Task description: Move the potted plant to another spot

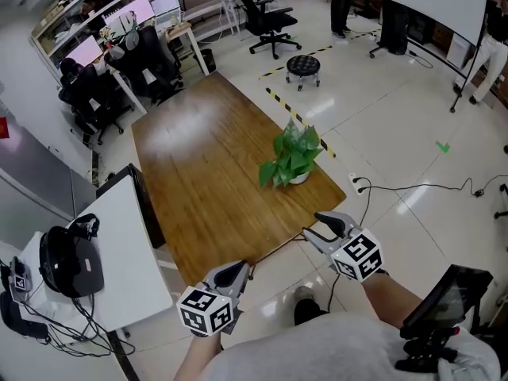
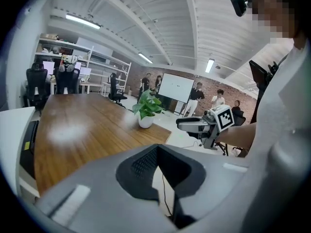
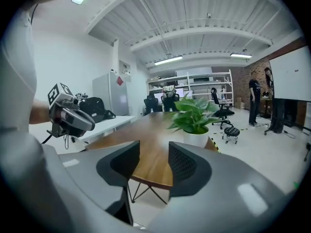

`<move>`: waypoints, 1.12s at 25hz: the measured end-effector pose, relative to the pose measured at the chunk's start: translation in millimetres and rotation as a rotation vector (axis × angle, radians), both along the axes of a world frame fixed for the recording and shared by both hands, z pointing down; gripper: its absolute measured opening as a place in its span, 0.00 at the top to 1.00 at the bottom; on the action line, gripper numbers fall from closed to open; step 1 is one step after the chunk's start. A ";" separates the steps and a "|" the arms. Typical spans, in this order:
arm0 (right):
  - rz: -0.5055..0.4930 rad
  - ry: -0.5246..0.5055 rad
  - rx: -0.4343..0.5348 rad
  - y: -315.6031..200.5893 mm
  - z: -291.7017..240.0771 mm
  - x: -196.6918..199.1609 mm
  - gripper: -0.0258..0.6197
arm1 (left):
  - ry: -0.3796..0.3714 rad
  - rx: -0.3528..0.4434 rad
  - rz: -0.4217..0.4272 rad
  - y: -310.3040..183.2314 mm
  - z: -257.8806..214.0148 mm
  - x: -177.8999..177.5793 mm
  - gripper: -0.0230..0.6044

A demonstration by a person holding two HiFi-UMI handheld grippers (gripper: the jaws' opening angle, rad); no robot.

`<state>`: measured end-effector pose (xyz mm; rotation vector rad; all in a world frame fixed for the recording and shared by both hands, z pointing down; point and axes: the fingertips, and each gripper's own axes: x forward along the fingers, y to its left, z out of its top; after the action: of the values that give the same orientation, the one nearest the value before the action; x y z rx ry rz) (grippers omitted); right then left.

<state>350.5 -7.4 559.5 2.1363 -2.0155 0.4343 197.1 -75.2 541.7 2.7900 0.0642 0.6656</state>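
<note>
Clearly the potted plant [image 1: 292, 159] is not yet touched; it stands upright on the wooden table [image 1: 198, 181], close to the right edge, at about twelve o'clock from the right gripper [image 1: 311, 224] and one o'clock from the left gripper [image 1: 228, 276]; the right jaws stand partly apart with nothing between them, probably made ready for the white pot; the left jaws are together and empty, so I judge this hand only waits.
</note>
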 end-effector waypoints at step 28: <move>-0.399 -0.021 -0.015 142.0 -116.5 -405.7 0.95 | 0.163 0.094 -0.056 174.3 -101.6 -281.2 0.99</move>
<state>-55.2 134.5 442.9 1.6626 -2.3634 0.4061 -84.2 99.1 440.1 2.9191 -0.0132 0.4373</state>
